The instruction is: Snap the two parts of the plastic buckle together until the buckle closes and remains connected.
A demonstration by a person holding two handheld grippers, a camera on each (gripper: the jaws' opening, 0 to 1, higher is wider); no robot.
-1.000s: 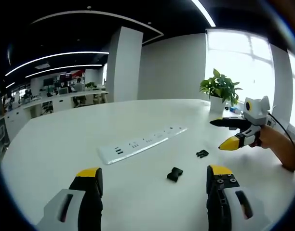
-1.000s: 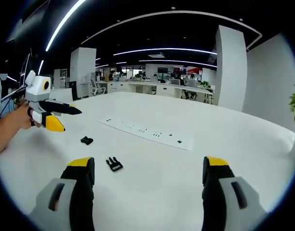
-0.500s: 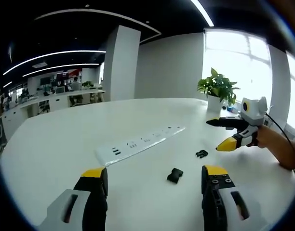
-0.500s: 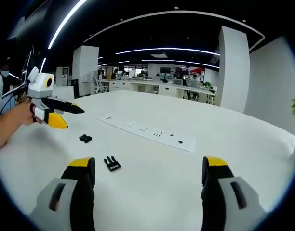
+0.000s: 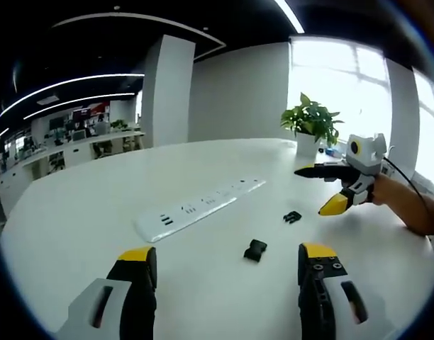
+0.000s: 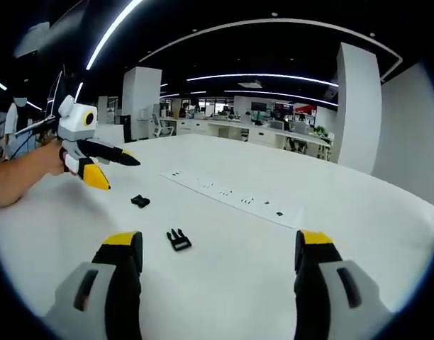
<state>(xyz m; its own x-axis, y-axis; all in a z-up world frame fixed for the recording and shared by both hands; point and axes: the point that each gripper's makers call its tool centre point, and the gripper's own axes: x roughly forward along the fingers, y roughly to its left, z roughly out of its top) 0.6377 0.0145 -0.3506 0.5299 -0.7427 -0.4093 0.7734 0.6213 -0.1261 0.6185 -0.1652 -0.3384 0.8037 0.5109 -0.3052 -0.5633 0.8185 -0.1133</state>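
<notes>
Two black buckle parts lie apart on the white table [image 5: 75, 212]. The socket part [image 5: 254, 249] [image 6: 140, 201] rests nearer my left gripper. The pronged part [image 5: 292, 217] [image 6: 178, 240] rests nearer my right gripper. My left gripper [image 5: 226, 258] is open, its yellow-tipped jaws wide apart with nothing between them; in the right gripper view it [image 6: 121, 173] hovers just left of the socket part, held by a hand. My right gripper [image 6: 217, 241] is also open and holds nothing; in the left gripper view it [image 5: 318, 191] hangs above and right of the pronged part.
A long white power strip [image 5: 196, 209] [image 6: 235, 198] lies across the table beyond the buckle parts. A potted plant [image 5: 313, 124] stands at the far edge by the window. Office desks and a white pillar [image 6: 355, 106] stand in the background.
Both views have shifted slightly with the hands. The left gripper has edged a little closer to the socket part. The buckle parts lie where they were, and both grippers stay open.
</notes>
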